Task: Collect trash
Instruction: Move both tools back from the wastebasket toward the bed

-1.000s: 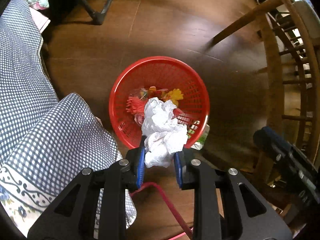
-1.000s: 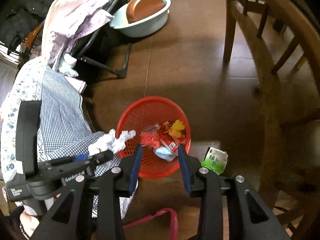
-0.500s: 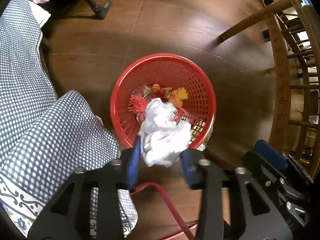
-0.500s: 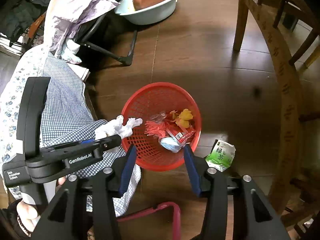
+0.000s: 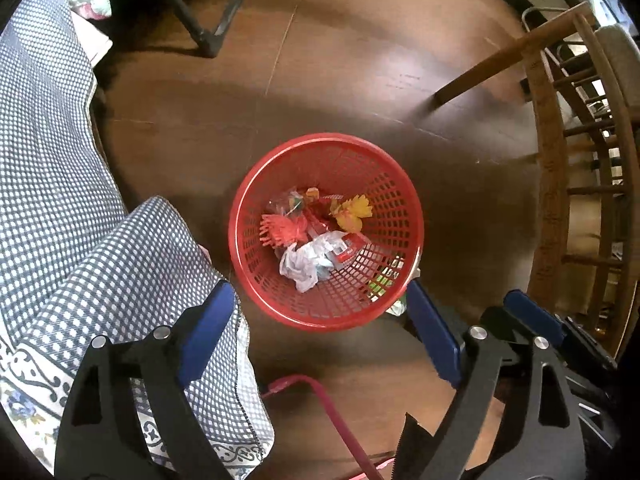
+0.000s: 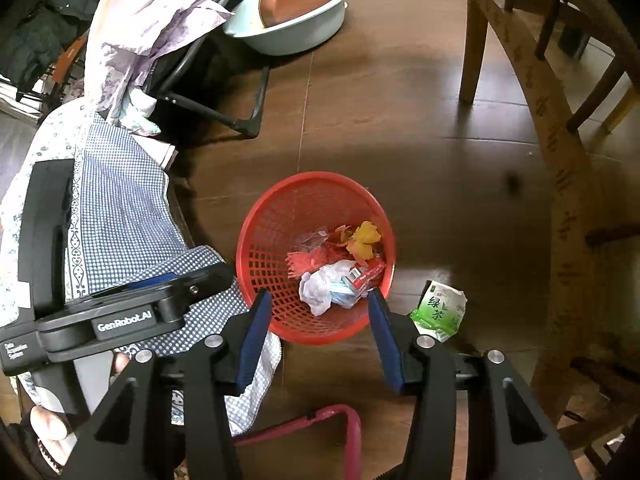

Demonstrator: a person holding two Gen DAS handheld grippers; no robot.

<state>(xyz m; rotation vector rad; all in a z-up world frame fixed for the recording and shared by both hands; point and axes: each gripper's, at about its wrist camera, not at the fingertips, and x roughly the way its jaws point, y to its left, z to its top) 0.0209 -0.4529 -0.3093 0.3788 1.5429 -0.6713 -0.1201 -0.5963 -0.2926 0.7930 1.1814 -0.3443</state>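
Observation:
A red mesh basket (image 5: 404, 216) (image 6: 260, 240) stands on the dark wooden floor with mixed trash inside. The crumpled white tissue (image 5: 302, 264) (image 6: 318, 286) lies in it, beside red and yellow wrappers. My left gripper (image 5: 320, 312) hangs above the basket's near rim with its jaws opening wide and nothing between them. Seen from the right wrist view, the left gripper (image 6: 160, 300) sits at the basket's left. My right gripper (image 6: 318, 320) is open over the near rim, holding nothing. A green tea packet (image 6: 440, 312) lies on the floor right of the basket.
Checked blue-and-white cloth (image 5: 60, 200) (image 6: 120, 216) drapes at the left. A wooden chair (image 5: 560, 160) (image 6: 540, 80) stands at the right. A pale basin with a copper pan (image 6: 292, 12) and a folding frame leg (image 6: 248, 120) sit behind. A pink bar (image 6: 340, 420) lies near me.
The left gripper's jaws spread wide and let go of the white tissue, which dropped into the red basket. The right gripper's jaws widened a little.

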